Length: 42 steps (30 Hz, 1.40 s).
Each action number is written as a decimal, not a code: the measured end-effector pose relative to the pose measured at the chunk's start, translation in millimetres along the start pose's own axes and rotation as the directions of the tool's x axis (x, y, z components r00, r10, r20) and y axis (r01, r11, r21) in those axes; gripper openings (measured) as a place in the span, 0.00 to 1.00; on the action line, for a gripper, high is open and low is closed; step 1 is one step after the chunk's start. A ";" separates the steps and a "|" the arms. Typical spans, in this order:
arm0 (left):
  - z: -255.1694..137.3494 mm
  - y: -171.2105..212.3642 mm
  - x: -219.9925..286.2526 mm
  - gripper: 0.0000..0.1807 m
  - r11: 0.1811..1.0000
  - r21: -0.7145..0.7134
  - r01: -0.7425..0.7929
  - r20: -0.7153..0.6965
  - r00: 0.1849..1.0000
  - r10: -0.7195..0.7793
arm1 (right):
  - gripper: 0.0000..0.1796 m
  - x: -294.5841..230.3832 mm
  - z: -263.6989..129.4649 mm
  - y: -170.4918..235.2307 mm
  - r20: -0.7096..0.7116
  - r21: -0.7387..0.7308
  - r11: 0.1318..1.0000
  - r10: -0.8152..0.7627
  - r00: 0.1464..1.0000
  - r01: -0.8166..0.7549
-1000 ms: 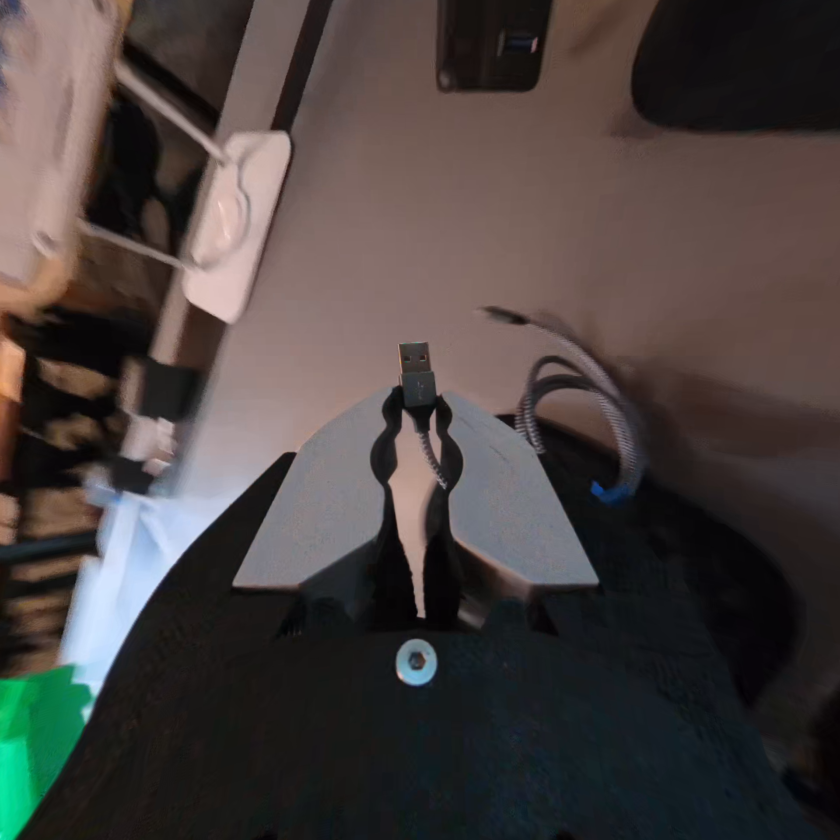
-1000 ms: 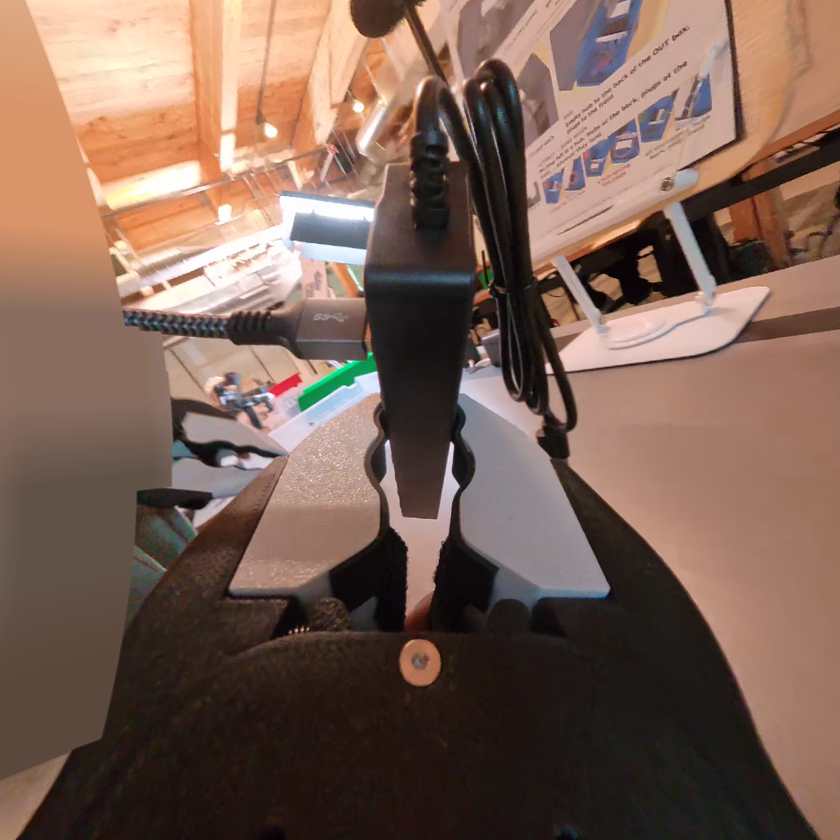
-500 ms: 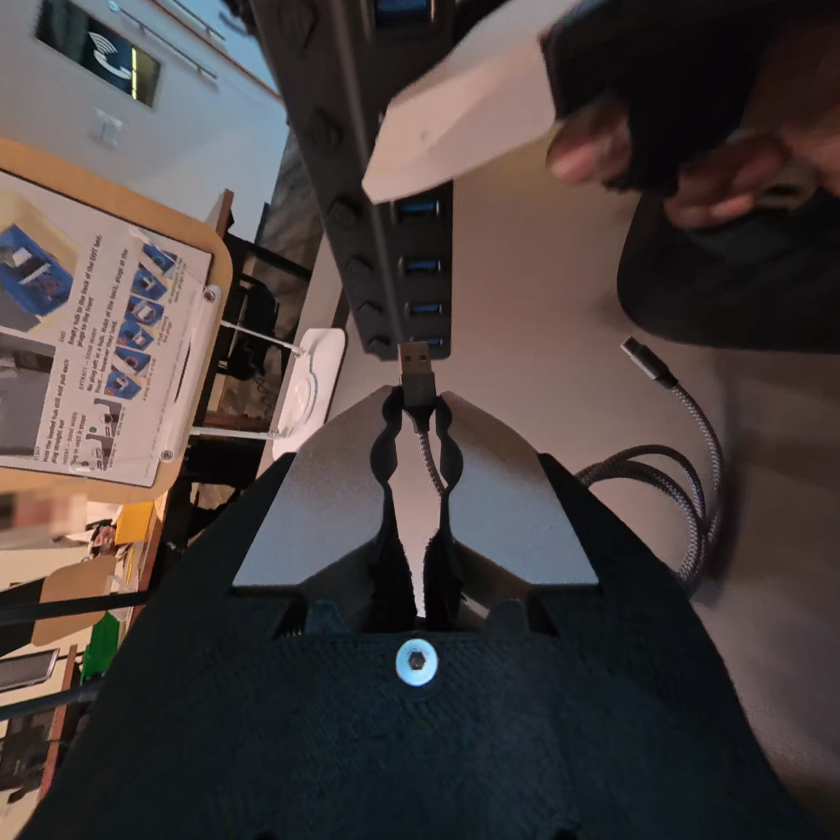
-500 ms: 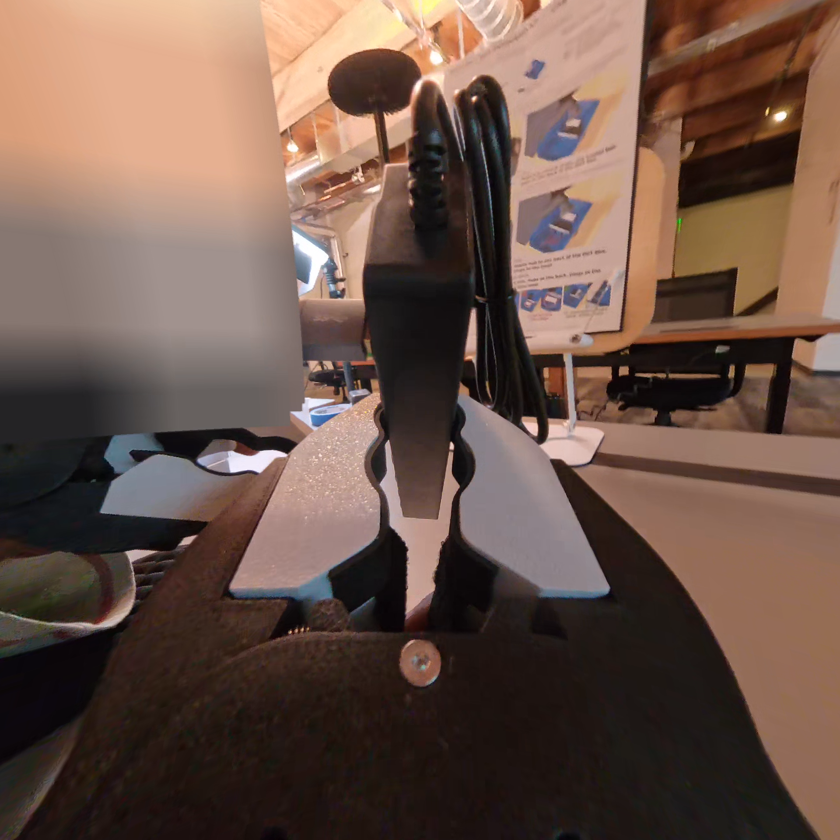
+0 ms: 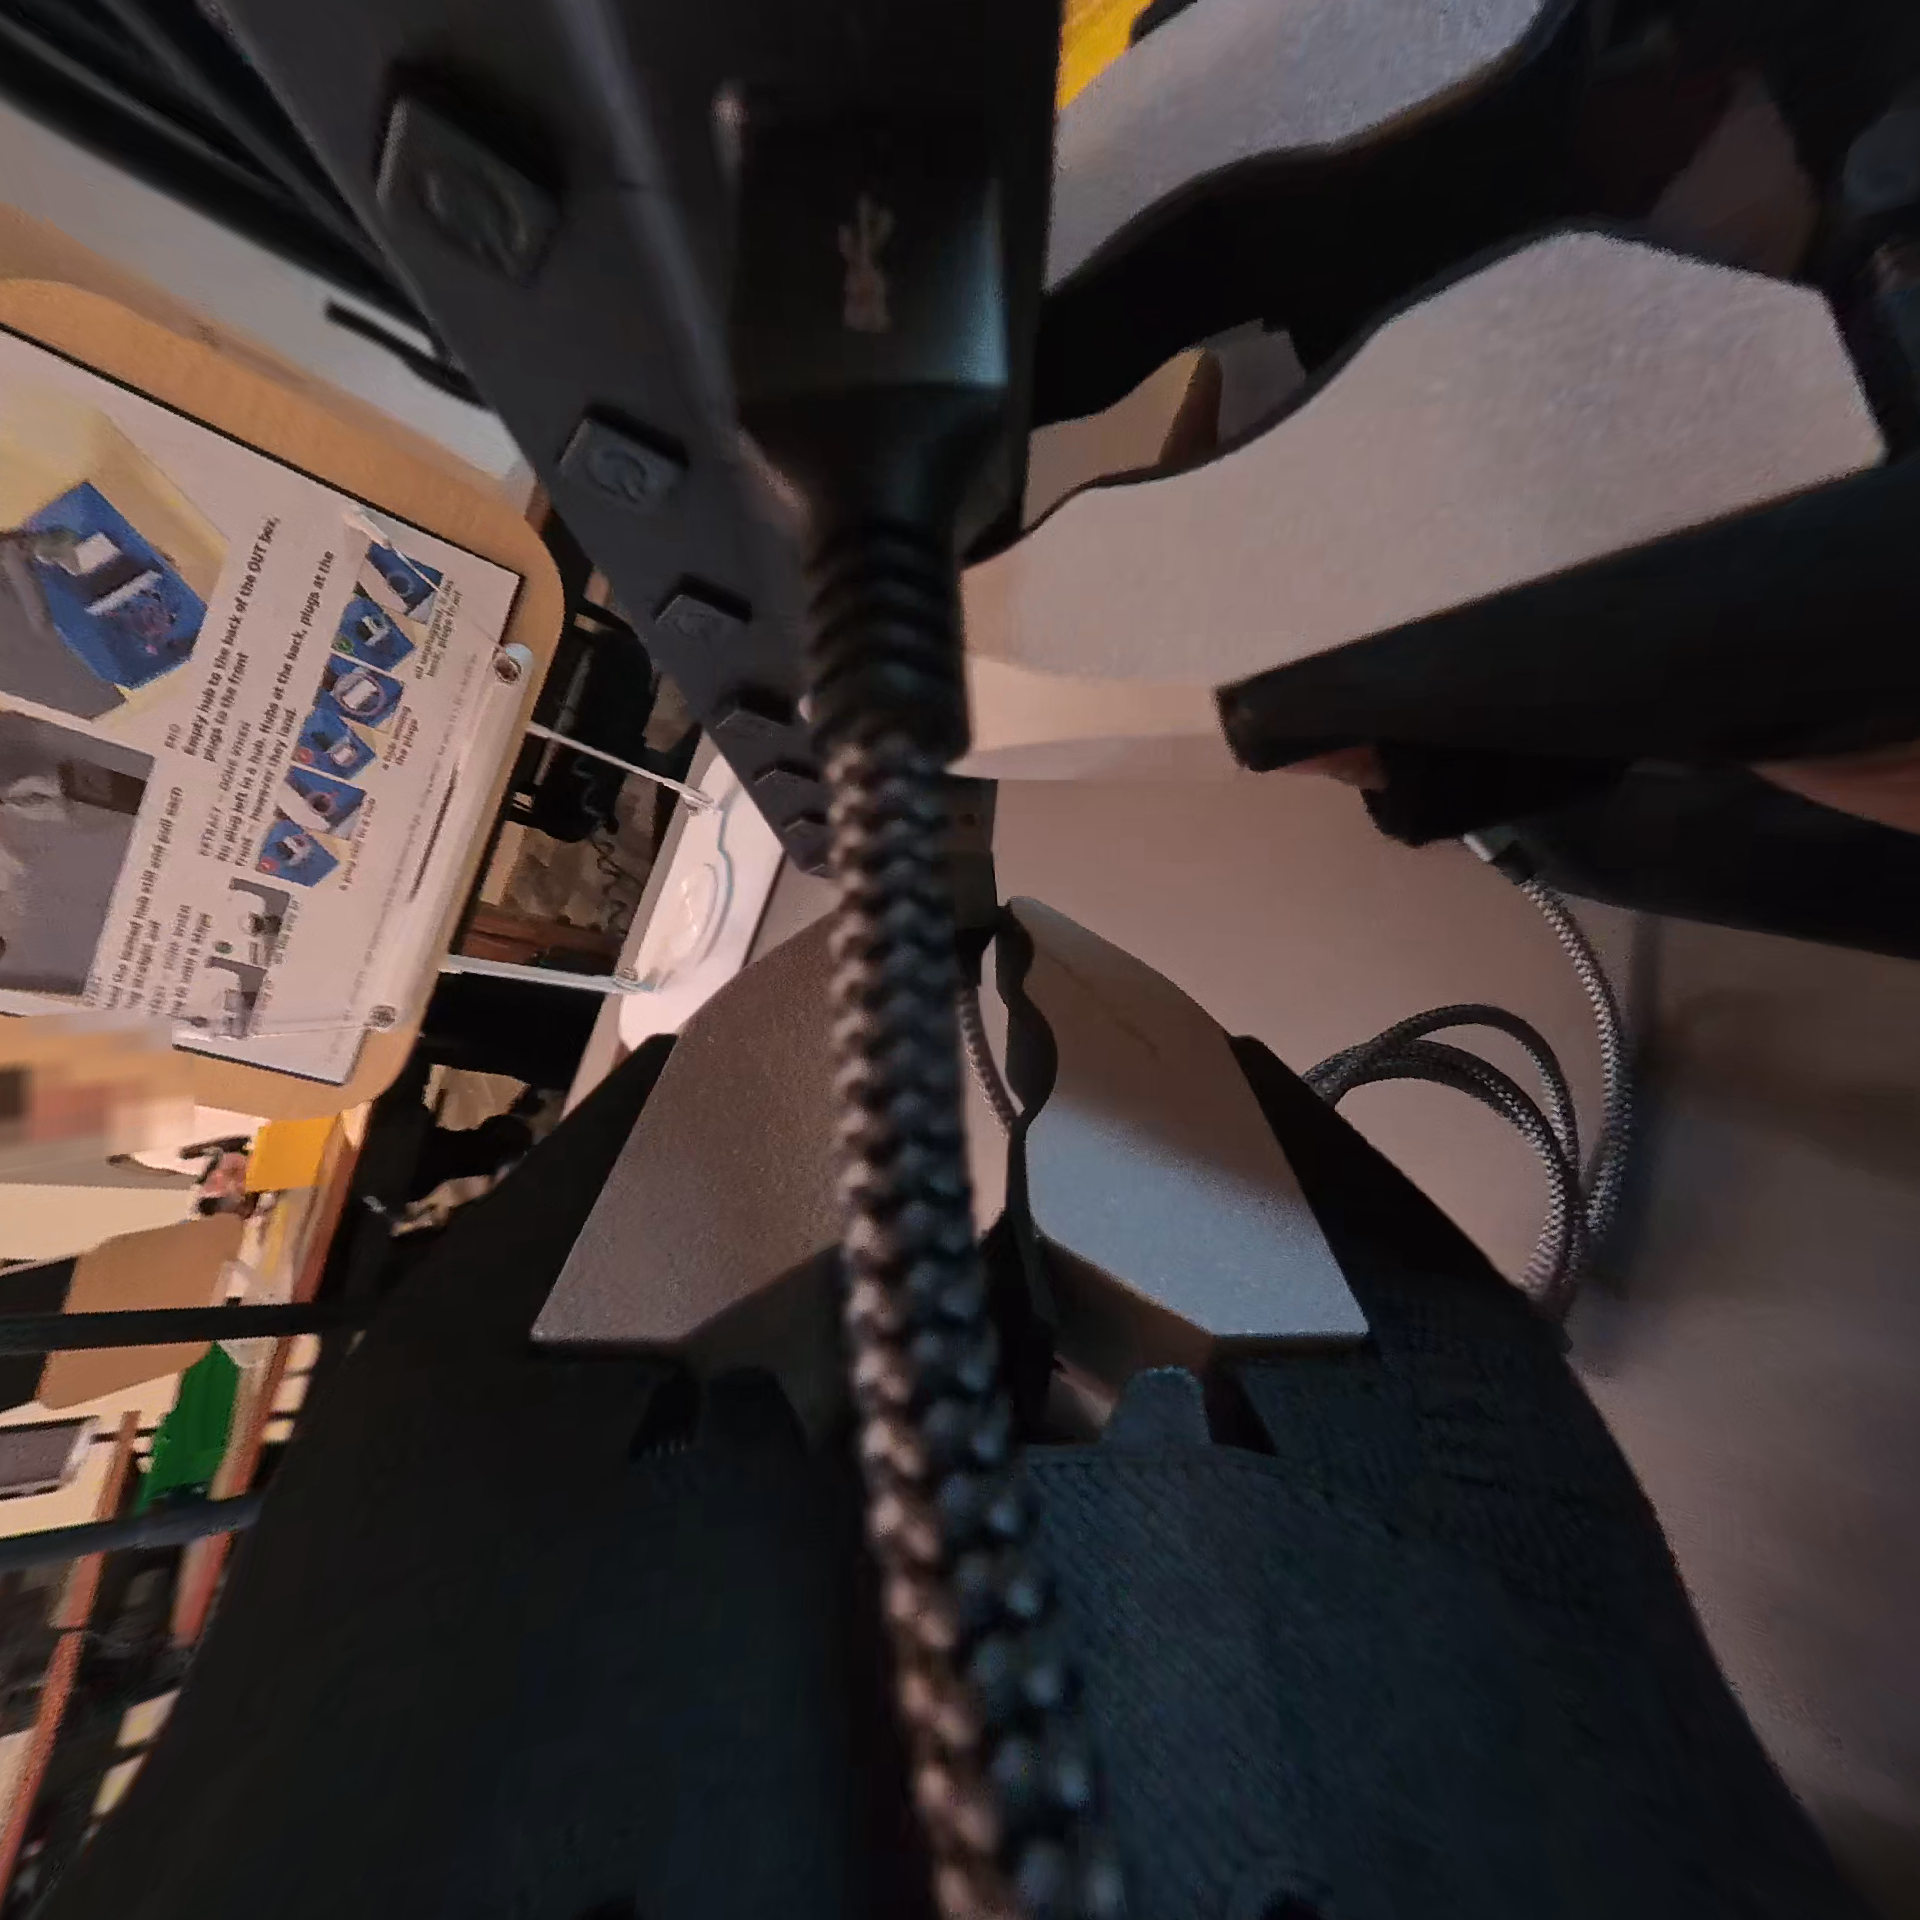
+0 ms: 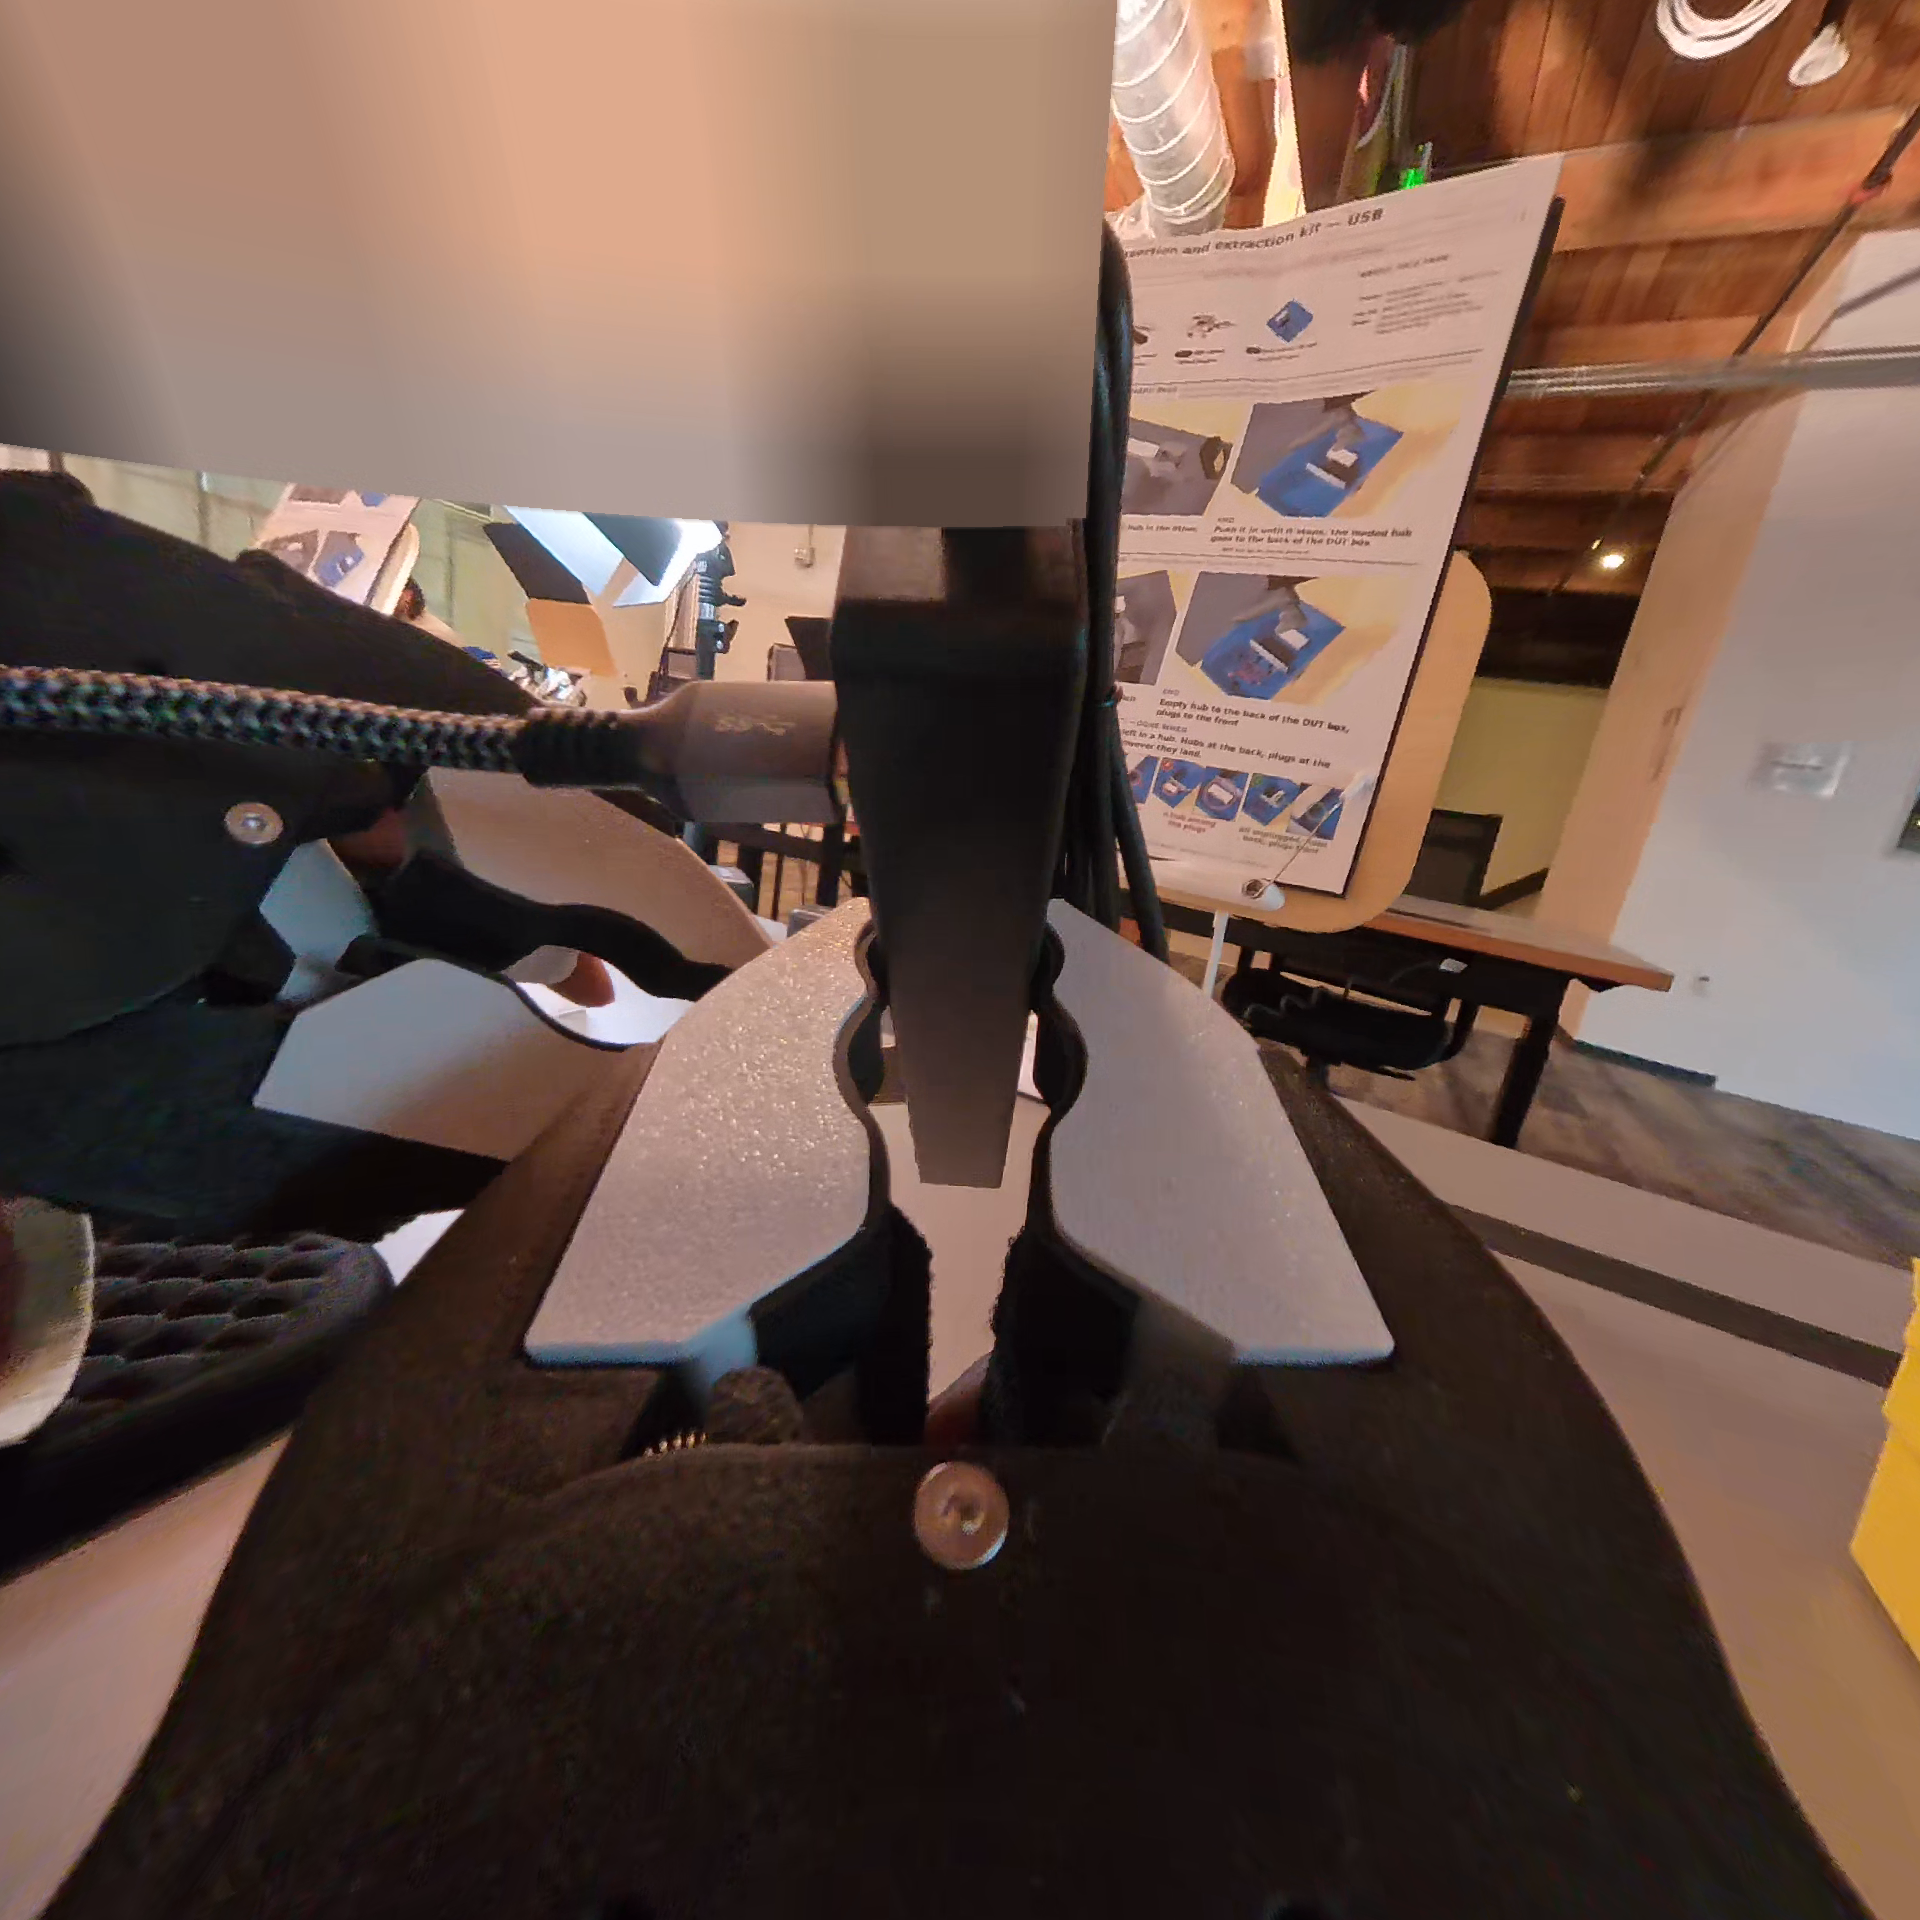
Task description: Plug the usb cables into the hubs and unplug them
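Note:
My right gripper [image 6: 956, 935] is shut on the lower end of a black USB hub [image 6: 956, 790] and holds it upright. A dark plug [image 6: 727, 738] on a braided cable sits in the hub's left side. In the left wrist view the hub [image 5: 582, 260] fills the top, and that plug [image 5: 894, 260] and its cable [image 5: 894, 1143] hang close before the camera. My left gripper [image 5: 961, 914] is shut on a small USB plug [image 5: 971, 847], its tip at the hub's lowest port; the cable hides most of it. The right gripper's white fingers [image 5: 1455, 436] show at upper right.
A grey braided cable [image 5: 1538, 1122] lies coiled on the beige table [image 5: 1299, 935]. An instruction sign on a white stand [image 5: 260, 779] stands at the table's far edge, also in the right wrist view [image 6: 1299, 520]. A yellow box [image 6: 1891, 1455] is at the right edge.
My left gripper has moved forward with its plug up to the hub's lowest port. The hub and its plugged-in cable now sit much closer to the left camera. The right gripper has swung the hub round.

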State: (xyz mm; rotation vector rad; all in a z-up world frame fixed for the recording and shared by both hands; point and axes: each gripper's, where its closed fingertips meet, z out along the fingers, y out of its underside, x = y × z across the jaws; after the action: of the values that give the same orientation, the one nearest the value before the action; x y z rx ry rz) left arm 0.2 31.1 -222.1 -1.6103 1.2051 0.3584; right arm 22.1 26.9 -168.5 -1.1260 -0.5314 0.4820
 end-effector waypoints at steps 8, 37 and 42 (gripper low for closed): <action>-0.1 -2.0 -2.3 0.08 0.995 0.015 0.096 0.015 0.995 -0.097 | 0.14 -0.9 0.7 1.1 0.003 0.007 1.000 -0.007 1.000 0.007; -2.6 -13.6 -5.0 0.08 0.952 0.218 0.214 0.017 0.975 -0.223 | 0.14 -0.1 2.3 -0.4 0.223 -0.022 0.948 0.315 0.923 -0.318; -30.0 -17.8 -15.5 0.23 0.823 0.392 0.410 -0.224 0.911 -0.347 | 0.14 22.4 -0.2 -5.8 0.251 -0.030 0.903 0.423 0.871 -0.429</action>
State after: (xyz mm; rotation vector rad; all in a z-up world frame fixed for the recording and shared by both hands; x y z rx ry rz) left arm -1.6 12.7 -188.7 -1.4504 0.9486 -0.2751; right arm 40.3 38.4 -159.7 -1.1656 -0.4924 1.0271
